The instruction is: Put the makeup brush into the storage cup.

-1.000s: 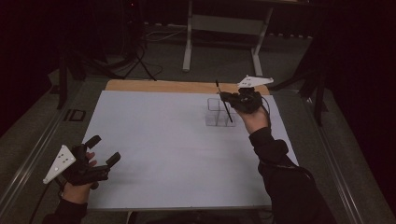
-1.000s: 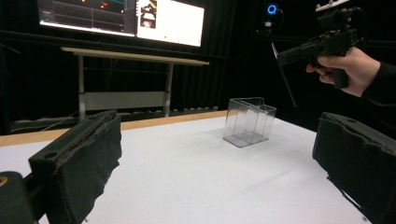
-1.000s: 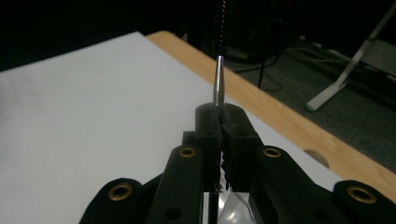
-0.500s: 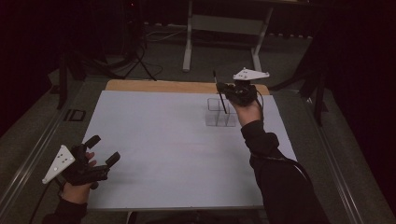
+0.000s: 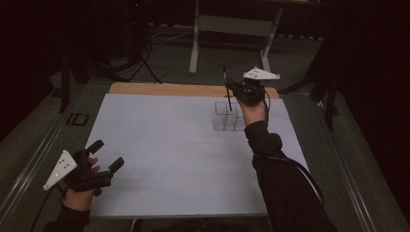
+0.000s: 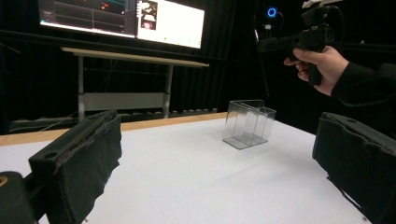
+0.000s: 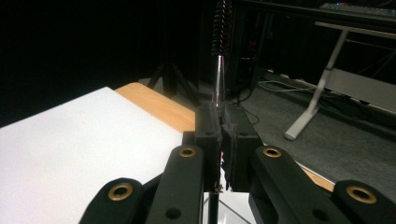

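Note:
A thin black brush (image 5: 227,92) with a silver shaft and a bristled tip (image 7: 219,70) stands nearly upright in my right gripper (image 5: 232,90), whose jaws are shut on it (image 7: 223,126). It hangs above a clear plastic box with compartments (image 5: 227,117) at the far right of the white table top (image 5: 169,140). The brush's lower end reaches down in front of the box's back part. At the near left edge my left gripper (image 5: 107,154) is open and holds nothing (image 6: 217,158). From there I see the box (image 6: 250,123) and the right gripper (image 6: 275,44) high over it.
A wooden strip (image 5: 159,89) runs along the table's far edge. Behind it stand a desk frame (image 5: 232,24) and a tripod (image 5: 140,53) on dark floor. Screens (image 6: 121,18) glow in the background.
The right gripper has risen and moved a little farther away with the brush, lifting it higher over the clear box. The left gripper has stayed put.

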Demonstrator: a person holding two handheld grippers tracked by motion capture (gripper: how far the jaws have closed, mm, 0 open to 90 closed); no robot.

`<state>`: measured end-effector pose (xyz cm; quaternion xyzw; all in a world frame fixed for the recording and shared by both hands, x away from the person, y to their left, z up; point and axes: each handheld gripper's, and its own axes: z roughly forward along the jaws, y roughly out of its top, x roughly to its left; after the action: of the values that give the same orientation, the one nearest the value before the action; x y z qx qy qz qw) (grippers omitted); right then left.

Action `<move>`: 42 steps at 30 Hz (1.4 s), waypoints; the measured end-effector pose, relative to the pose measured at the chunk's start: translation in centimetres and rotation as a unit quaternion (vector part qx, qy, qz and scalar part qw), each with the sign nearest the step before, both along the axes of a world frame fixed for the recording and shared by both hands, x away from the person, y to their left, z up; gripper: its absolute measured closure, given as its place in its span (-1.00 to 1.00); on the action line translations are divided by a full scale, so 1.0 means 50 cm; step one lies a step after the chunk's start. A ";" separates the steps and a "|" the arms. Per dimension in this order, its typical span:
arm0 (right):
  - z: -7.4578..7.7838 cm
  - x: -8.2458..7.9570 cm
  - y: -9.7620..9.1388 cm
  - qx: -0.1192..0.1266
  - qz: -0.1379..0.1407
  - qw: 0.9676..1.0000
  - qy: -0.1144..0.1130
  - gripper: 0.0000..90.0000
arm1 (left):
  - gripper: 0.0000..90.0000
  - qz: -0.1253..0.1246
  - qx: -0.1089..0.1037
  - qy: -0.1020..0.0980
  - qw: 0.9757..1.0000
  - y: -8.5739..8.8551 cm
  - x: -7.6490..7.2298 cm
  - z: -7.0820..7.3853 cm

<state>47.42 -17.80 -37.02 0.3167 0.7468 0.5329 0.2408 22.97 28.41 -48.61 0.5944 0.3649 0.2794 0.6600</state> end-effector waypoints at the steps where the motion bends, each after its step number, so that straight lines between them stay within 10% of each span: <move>1: -0.002 0.001 0.002 -0.001 -0.002 1.000 -0.004 0.90 | -0.96 0.000 0.000 0.000 1.000 0.000 0.000 0.000; 23: -0.058 0.028 0.037 -0.003 -0.025 1.000 -0.012 0.90 | -0.96 -0.004 0.001 -0.001 1.000 0.000 0.000 -0.001; 42: -0.106 0.032 0.028 -0.008 -0.032 0.999 0.034 0.89 | -0.96 -0.005 0.004 -0.001 1.000 -0.001 0.000 -0.001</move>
<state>49.04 -16.41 -42.31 0.3567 0.7485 0.5075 0.2346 22.98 28.38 -48.65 0.5984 0.3604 0.2780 0.6593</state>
